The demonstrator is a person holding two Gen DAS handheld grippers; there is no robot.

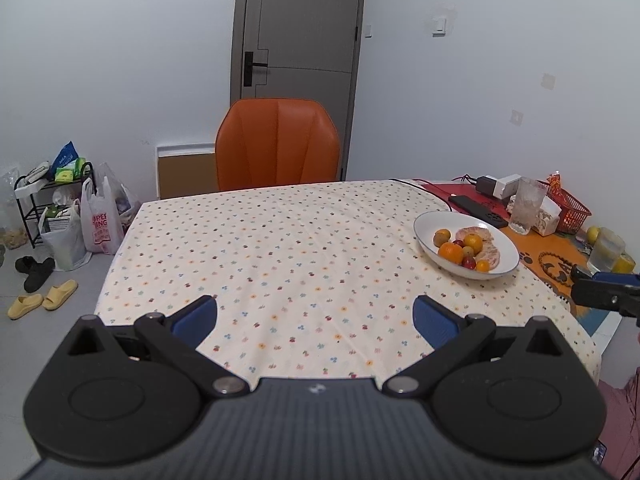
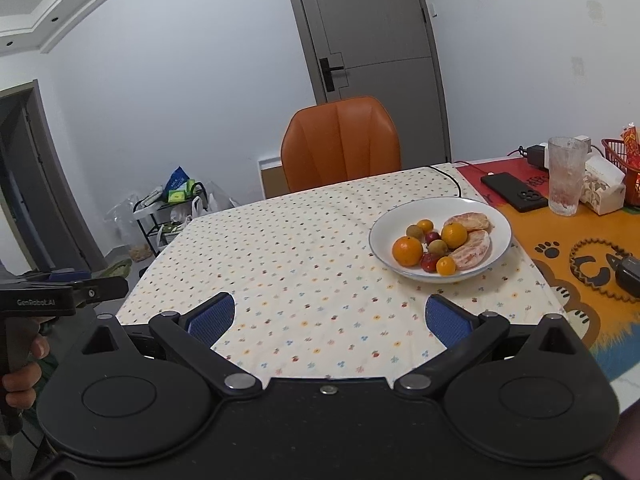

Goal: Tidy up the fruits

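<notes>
Right wrist view: fruits [image 2: 442, 246] all lie in the bowl [image 2: 502, 222] at 1 o'clock; both grippers' fingers [image 2: 446, 320] gape empty, so the scene fits either sorting ahead or gathering done.

left gripper [image 1: 315, 314]: black body, ribbed top, blue pads, silver pivot screws | right gripper [image 2: 330, 318]: same build | left handle marked "GenRobot.AI"

Surface [image 2: 304, 264] bare from 9 to 12 o'clock. Plate [image 2: 496, 256] at 1 o'clock; glass [image 2: 566, 178] and phone [image 2: 514, 192] stand beyond it.
</notes>
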